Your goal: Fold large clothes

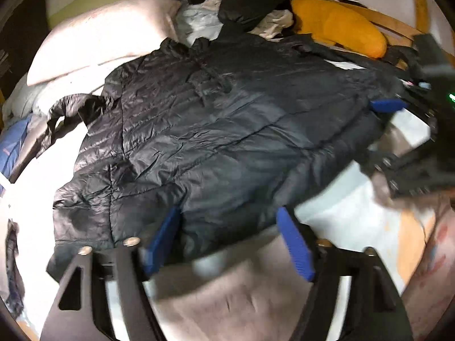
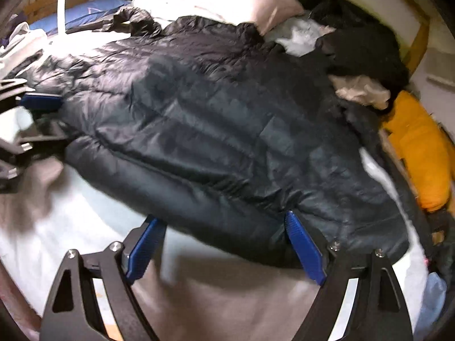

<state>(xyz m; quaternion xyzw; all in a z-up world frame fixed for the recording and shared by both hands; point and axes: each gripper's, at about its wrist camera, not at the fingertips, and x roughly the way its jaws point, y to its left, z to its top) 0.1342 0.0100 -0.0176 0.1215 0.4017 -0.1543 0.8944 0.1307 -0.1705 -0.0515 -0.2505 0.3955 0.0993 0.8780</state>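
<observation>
A large black quilted puffer jacket [image 1: 216, 130] lies spread flat across the bed, its hood and collar at the far side. My left gripper [image 1: 227, 224] hangs at the near hem with its blue pads wide apart; the hem's edge lies between them, not pinched. At the far right of this view a blue pad [image 1: 388, 105] of the right gripper lies at the jacket's side edge. In the right wrist view the jacket [image 2: 221, 125] fills the middle. My right gripper [image 2: 223, 224] stands open at the near edge, with its right pad touching the fabric. The left gripper's blue pad [image 2: 42, 99] shows at the left.
Pale pillows [image 1: 108, 37] lie beyond the jacket. A heap of dark and light clothes [image 1: 233, 5] and an orange cushion [image 1: 341, 25] sit at the back by the wooden bed frame [image 1: 398, 25]. White sheet [image 2: 57, 221] and a beige blanket [image 1: 227, 298] lie nearest me.
</observation>
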